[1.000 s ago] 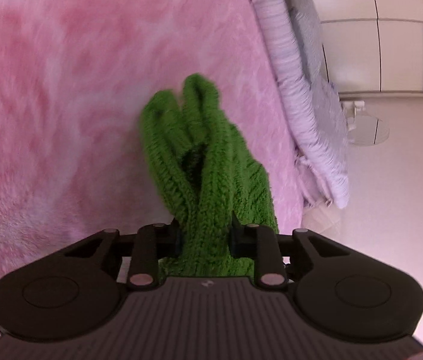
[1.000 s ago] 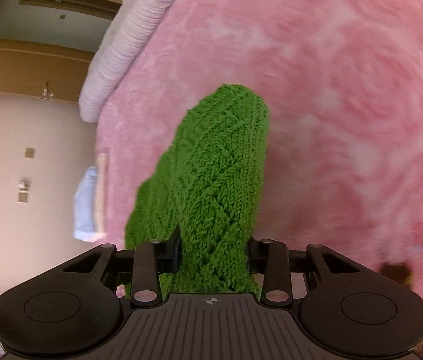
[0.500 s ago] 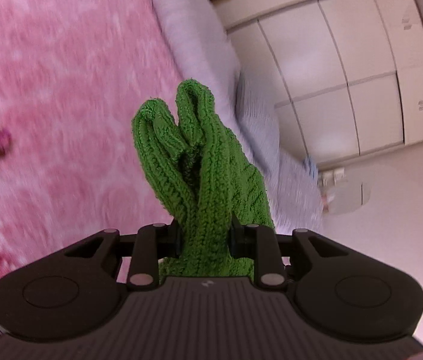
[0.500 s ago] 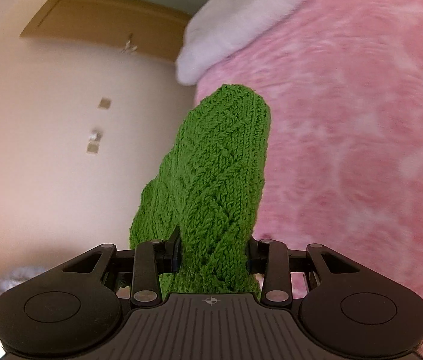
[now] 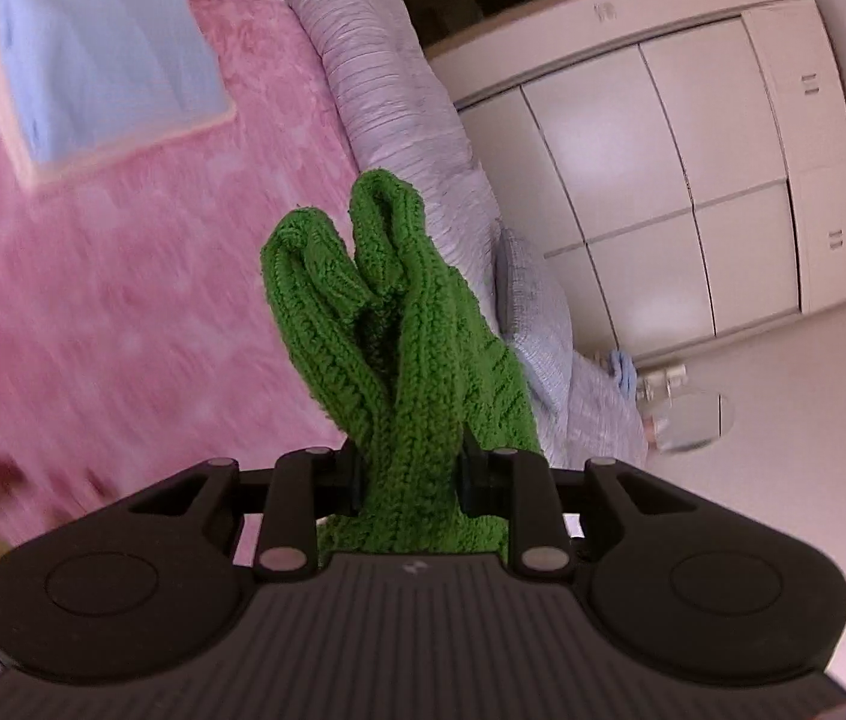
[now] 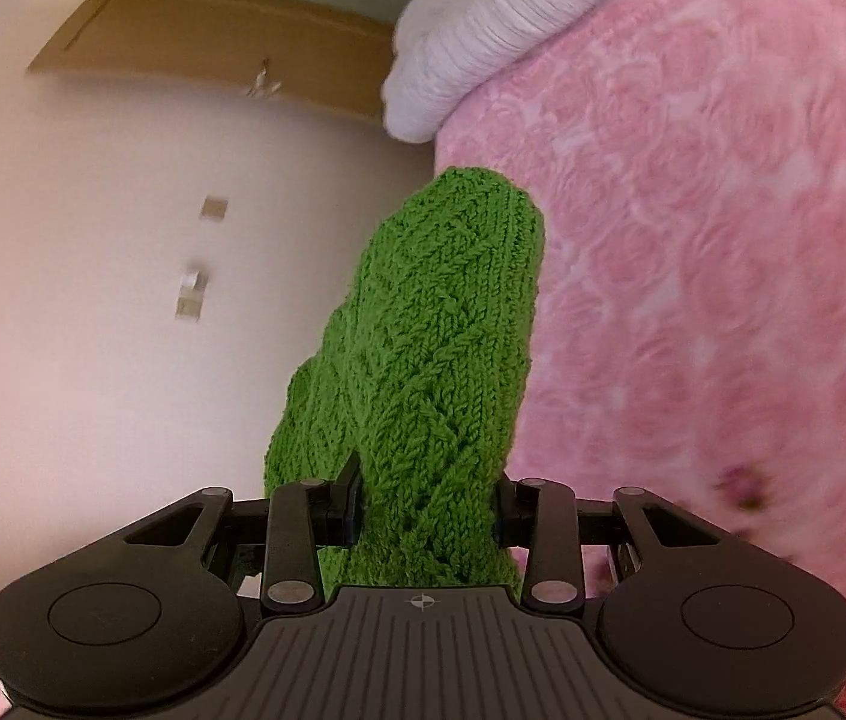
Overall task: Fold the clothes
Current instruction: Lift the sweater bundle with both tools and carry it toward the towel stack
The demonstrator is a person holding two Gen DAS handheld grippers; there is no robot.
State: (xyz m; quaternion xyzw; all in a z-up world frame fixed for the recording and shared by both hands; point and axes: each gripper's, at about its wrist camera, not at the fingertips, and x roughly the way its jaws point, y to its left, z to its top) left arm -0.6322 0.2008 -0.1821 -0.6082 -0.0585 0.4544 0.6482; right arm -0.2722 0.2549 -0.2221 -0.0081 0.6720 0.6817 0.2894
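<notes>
The green knitted garment [image 5: 405,360] is off the bed and up in the air, pinched at two places so that it can be spread and laid down for folding. In the left wrist view a bunched, ribbed edge of it stands up between the jaws of the left gripper [image 5: 410,474], which are closed tight on the wool; the loops of the edge curl over above the jaws, a sign that several layers are caught together and not one clean hem. In the right wrist view the right gripper [image 6: 428,501] is likewise clamped on a thicker cable-patterned wad of the same garment [image 6: 435,372], which rises straight out of the jaws. Holding both ends lets the weight of the knit pull it flat between the hands, I judge, though the span between them is not in view. Below lies the pink fleece blanket [image 5: 123,276] on the bed, the likely place to set it down. A folded blue cloth [image 5: 105,48] rests farther up the blanket, near the pale ribbed quilt [image 5: 387,90] rolled along the edge, with a white wardrobe [image 5: 693,168] beyond.
</notes>
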